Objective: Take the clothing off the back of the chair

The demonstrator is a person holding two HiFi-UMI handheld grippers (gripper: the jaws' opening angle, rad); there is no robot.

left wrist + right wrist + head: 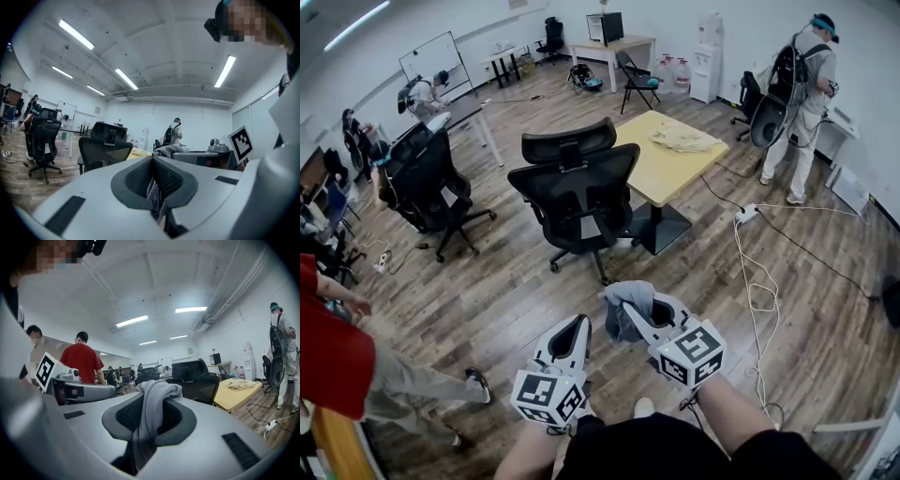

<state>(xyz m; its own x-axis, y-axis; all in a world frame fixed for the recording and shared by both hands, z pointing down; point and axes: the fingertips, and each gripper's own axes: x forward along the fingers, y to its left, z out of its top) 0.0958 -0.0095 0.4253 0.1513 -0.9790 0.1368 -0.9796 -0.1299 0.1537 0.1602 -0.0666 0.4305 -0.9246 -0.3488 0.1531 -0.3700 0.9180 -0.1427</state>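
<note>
Wood-plank flooring runs across an open office, and a stretch of bare boards lies between the two grippers and the black office chair ahead. The chair's backrest and headrest carry no garment. Just behind it, close to its right side, stands a yellow table on a dark pedestal base, with a pale crumpled cloth lying near its far edge.

The grey clothing is off the chair and bunched at the tip of the right gripper, low in the head view. In the right gripper view the jaws are clamped on a thick fold of it, which bulges over the top of the pads and hangs down in front. The left gripper sits just beside the right one. Its jaws are drawn together, and in its own view a thin strip of the same grey fabric shows pinched in the slit between the pads.

To the right, a white cable loops over the floor from a power strip. At the left edge a person in a red top stands close by, and a second black chair stands further back. A person with a backpack stands well apart by the far right wall.
</note>
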